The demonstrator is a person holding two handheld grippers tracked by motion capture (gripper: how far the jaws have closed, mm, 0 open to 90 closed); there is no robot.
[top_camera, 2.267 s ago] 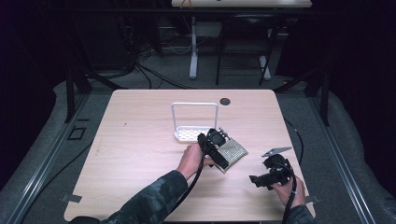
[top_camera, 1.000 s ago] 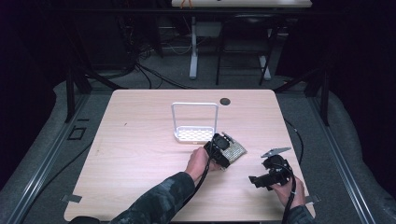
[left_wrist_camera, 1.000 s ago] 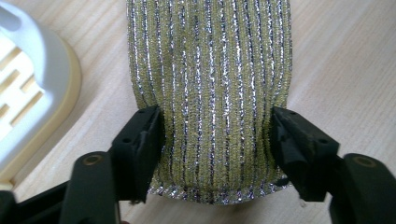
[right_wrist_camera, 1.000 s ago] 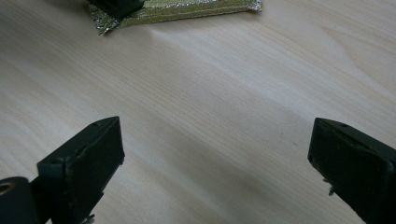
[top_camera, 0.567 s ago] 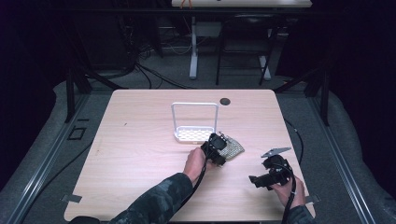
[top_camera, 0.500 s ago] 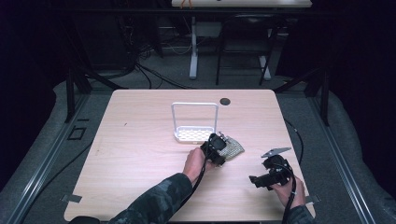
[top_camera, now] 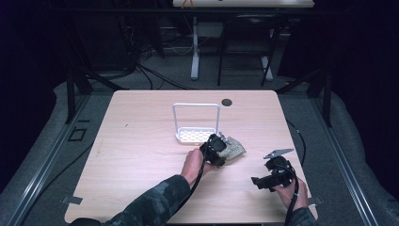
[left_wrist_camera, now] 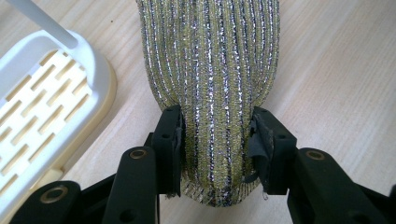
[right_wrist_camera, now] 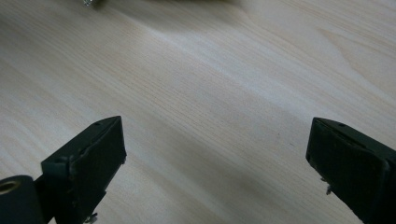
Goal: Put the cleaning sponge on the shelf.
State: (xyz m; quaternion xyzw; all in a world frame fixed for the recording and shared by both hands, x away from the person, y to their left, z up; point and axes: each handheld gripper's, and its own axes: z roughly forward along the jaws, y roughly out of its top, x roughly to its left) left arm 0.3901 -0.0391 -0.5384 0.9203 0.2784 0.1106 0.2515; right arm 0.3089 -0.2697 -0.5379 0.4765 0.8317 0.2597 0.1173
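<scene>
Left gripper (left_wrist_camera: 212,140) pinches the glittery scouring pad (left_wrist_camera: 210,70) just right of the white rack (left_wrist_camera: 42,116). Right gripper (right_wrist_camera: 217,168) hovers spread wide over bare table (right_wrist_camera: 210,93).

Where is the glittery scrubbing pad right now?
High view: the scrubbing pad lies right of centre, beside the white rack, held in the left gripper.

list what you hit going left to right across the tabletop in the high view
white rack → left tongs → glittery scouring cloth → right tongs
</scene>
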